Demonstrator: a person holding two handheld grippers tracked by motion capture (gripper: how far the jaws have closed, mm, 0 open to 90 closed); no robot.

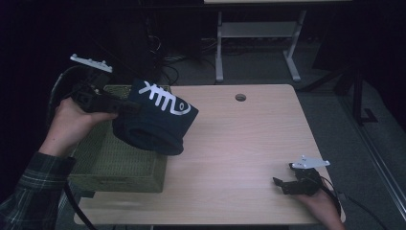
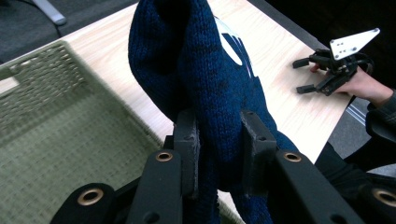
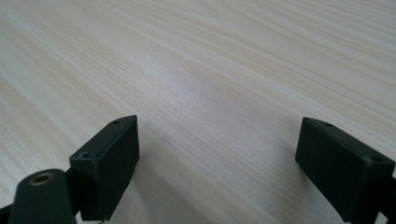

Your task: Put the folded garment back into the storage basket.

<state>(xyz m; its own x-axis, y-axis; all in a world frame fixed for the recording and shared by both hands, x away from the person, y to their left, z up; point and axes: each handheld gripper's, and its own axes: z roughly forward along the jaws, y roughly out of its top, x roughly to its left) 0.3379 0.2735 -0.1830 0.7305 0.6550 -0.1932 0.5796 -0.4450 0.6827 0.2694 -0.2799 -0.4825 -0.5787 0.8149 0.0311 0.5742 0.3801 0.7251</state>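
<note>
A dark blue knitted hat (image 1: 155, 122) with a white fish-bone pattern hangs in the air over the right edge of a green woven basket (image 1: 110, 163). My left gripper (image 1: 125, 107) is shut on its knit; in the left gripper view both pads pinch the blue hat (image 2: 210, 88) and my left gripper (image 2: 218, 156) holds it above the basket (image 2: 51, 135). My right gripper (image 1: 282, 185) rests open on the wooden table (image 1: 239, 143) at the front right, seen as well from the left gripper view (image 2: 303, 74). In the right gripper view my right gripper (image 3: 217, 168) has only bare tabletop (image 3: 210, 70) between its jaws.
The basket stands at the table's left edge and looks empty inside. A round cable hole (image 1: 240, 97) sits near the table's far edge. Behind the table are a white desk frame (image 1: 258, 43) and cables on the floor.
</note>
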